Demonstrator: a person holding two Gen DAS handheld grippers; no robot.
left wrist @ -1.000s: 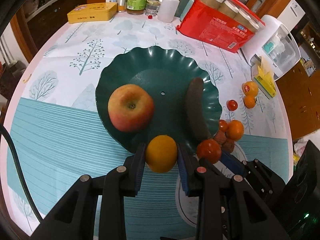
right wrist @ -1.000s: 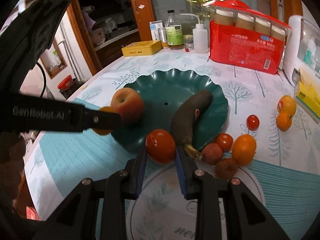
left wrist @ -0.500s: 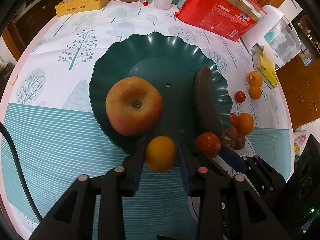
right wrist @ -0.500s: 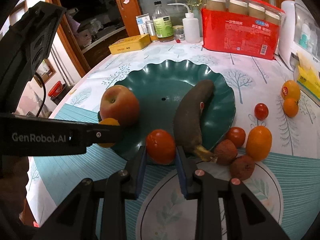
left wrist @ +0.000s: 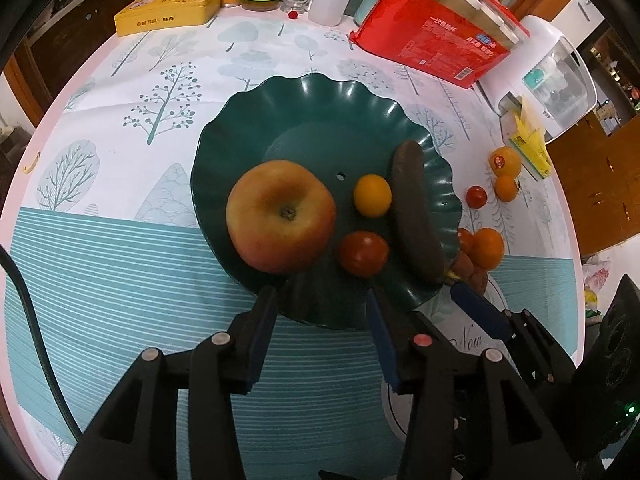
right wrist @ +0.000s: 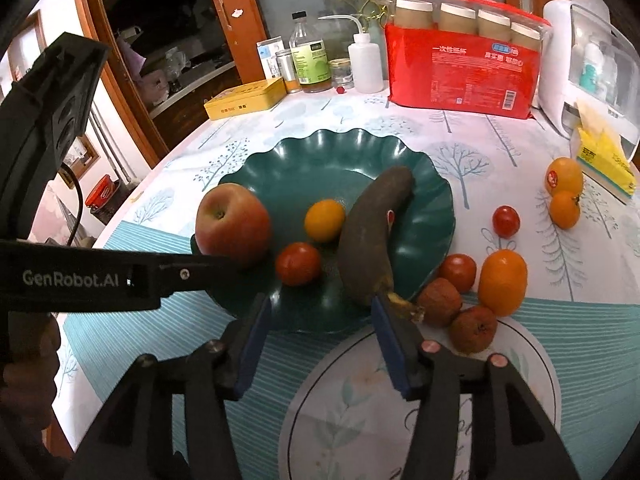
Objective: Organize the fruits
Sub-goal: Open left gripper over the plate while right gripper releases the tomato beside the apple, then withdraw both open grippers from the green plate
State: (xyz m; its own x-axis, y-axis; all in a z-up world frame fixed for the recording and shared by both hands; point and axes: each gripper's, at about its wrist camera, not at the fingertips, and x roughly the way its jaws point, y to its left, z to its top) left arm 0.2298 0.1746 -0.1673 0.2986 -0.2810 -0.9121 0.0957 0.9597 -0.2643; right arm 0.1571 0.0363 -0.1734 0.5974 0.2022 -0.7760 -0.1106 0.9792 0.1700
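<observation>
Both jaws opening and empty — left gripper [left wrist: 320,312] and right gripper [right wrist: 318,322] at the green plate [right wrist: 424,172] near rim; loose fruit — tall orange [right wrist: 502,282] — lies right, nearer the right gripper.

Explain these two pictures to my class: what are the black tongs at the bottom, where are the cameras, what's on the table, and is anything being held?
A person holds two handheld grippers, each carrying a camera that looks along its jaws. One picture is from the left gripper, the other from the right gripper. Both pairs of jaws are opening with nothing between them. On the green plate lie an apple, a dark banana, a small orange fruit and a tomato. More fruit waits on the tablecloth to the right.
</observation>
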